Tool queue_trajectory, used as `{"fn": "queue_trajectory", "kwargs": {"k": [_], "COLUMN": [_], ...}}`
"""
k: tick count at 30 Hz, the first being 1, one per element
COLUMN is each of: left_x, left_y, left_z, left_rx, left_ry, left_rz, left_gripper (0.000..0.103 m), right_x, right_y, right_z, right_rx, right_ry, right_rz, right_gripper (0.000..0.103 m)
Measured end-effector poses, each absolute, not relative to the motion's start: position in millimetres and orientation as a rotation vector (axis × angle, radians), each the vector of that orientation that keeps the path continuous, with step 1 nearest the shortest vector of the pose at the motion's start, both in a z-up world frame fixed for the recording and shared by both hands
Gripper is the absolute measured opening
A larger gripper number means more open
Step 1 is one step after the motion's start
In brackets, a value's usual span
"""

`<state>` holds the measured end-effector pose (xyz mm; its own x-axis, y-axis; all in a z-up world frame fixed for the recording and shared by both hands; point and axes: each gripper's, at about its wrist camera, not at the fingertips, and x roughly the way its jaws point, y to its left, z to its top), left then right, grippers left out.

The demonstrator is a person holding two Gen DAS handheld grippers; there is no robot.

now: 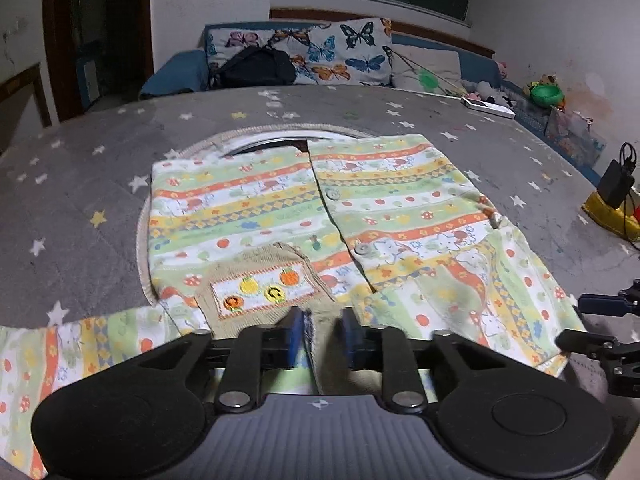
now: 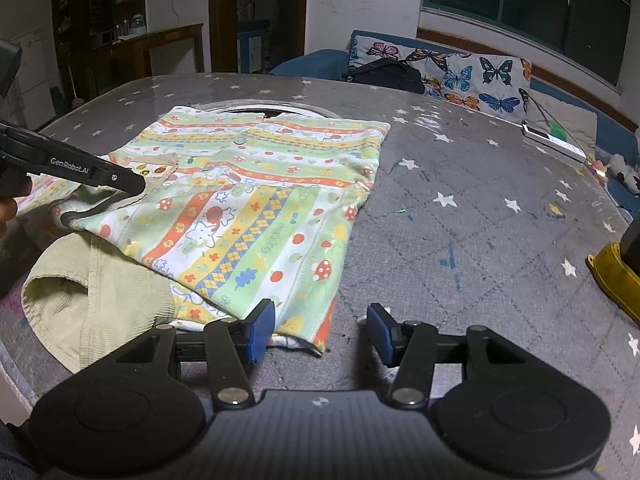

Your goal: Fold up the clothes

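A child's striped, fruit-printed button shirt point(image 1: 320, 216) lies on the grey star-patterned table point(image 1: 100, 184); it also shows in the right wrist view point(image 2: 256, 184). Its right sleeve is folded in across the body. My left gripper point(image 1: 320, 336) is shut on the beige ribbed cuff point(image 1: 324, 320) of the left sleeve and holds it over the shirt's lower front. It shows in the right wrist view at far left point(image 2: 132, 188). My right gripper point(image 2: 320, 328) is open and empty, at the folded sleeve's near corner point(image 2: 316, 340). It shows at the right edge of the left wrist view point(image 1: 592, 320).
A beige corduroy garment point(image 2: 100, 300) lies under the shirt's near left side. A yellow holder with a black charger point(image 2: 620, 272) stands at the table's right edge. A white remote point(image 2: 552, 140) lies far right. A butterfly-cushioned sofa point(image 2: 460, 72) with a black bag stands behind.
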<state>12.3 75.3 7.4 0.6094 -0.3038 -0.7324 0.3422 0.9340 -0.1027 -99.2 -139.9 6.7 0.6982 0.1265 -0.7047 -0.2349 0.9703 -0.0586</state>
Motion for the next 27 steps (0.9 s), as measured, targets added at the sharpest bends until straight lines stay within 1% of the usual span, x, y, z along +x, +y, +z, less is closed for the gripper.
{"fn": "queue_trajectory", "kwargs": {"k": [2,3,4,5,7,12,14,17,18,19,23,26,27], "left_x": [11.8,11.8,11.8,11.8,12.1,11.2,14.5,13.6,13.0,11.4,1.2,-8.6,-11.8], "left_y": [74.0,73.5,73.3,73.0,72.2,68.6,68.9,70.6,71.3,72.7,79.8,80.2,79.8], "left_z": [5.7,5.3,5.2,5.8,8.3,13.2,9.8,10.9,11.6,13.5,24.6,29.7,30.4], "left_rx": [0.06,0.063,0.067,0.072,0.086,0.162,0.166,0.168,0.168,0.164,0.127,0.099,0.089], "left_ry": [0.841,0.839,0.834,0.825,0.802,0.72,0.735,0.736,0.736,0.728,0.693,0.682,0.683], "left_rz": [-0.376,-0.374,-0.37,-0.365,-0.352,-0.307,-0.316,-0.315,-0.313,-0.31,-0.311,-0.334,-0.343], "left_gripper": [0.03,0.028,0.019,0.018,0.013,0.012,0.013,0.02,0.03,0.037,0.038,0.036,0.036], "right_x": [-99.2,-99.1,-98.7,-98.5,-98.4,-98.0,-97.8,-97.0,-96.5,-95.9,-92.1,-79.5,-73.8], "right_y": [-140.2,-140.3,-140.5,-140.5,-140.6,-142.5,-144.3,-143.2,-142.4,-141.1,-136.1,-131.0,-128.8], "right_z": [6.5,6.4,6.2,6.1,6.0,5.1,4.6,5.6,6.5,7.9,22.4,33.4,34.6], "right_rx": [-0.145,-0.143,-0.142,-0.142,-0.141,-0.132,-0.129,-0.136,-0.141,-0.151,-0.165,-0.16,-0.16], "right_ry": [0.772,0.772,0.772,0.772,0.773,0.773,0.772,0.775,0.778,0.781,0.734,0.686,0.676], "right_rz": [0.201,0.201,0.201,0.201,0.199,0.193,0.191,0.19,0.19,0.191,0.195,0.203,0.209], "right_gripper": [0.053,0.053,0.054,0.054,0.055,0.058,0.058,0.058,0.058,0.057,0.05,0.047,0.043]}}
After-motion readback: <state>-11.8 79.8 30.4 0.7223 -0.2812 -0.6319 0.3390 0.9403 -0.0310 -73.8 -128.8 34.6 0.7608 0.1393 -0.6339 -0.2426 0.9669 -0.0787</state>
